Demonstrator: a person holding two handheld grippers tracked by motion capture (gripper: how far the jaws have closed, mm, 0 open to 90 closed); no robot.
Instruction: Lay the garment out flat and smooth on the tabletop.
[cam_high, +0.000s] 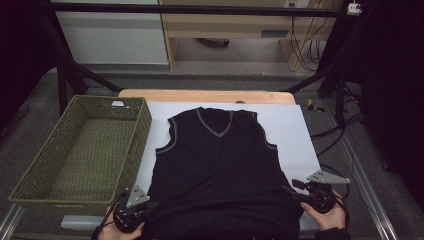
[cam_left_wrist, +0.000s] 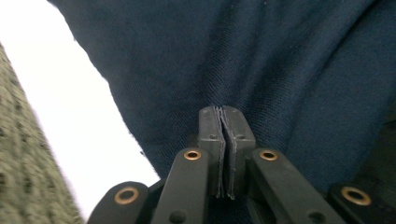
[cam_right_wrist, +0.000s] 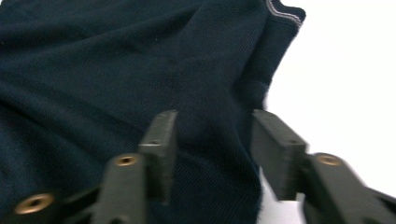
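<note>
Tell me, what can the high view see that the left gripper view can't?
The high view alone takes in the whole vest with its grey-trimmed V-neck, the inside of the basket, the right gripper and the person's hands. The left gripper view alone shows the left gripper up close, jaws pressed together against the cloth. Both show dark vest, white sheet and green basket.

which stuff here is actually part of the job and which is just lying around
In the job: dark vest; left gripper, jaws shut, at its hem; right gripper, jaws apart; woven basket.
Lying about: white sheet; cables behind the table.
</note>
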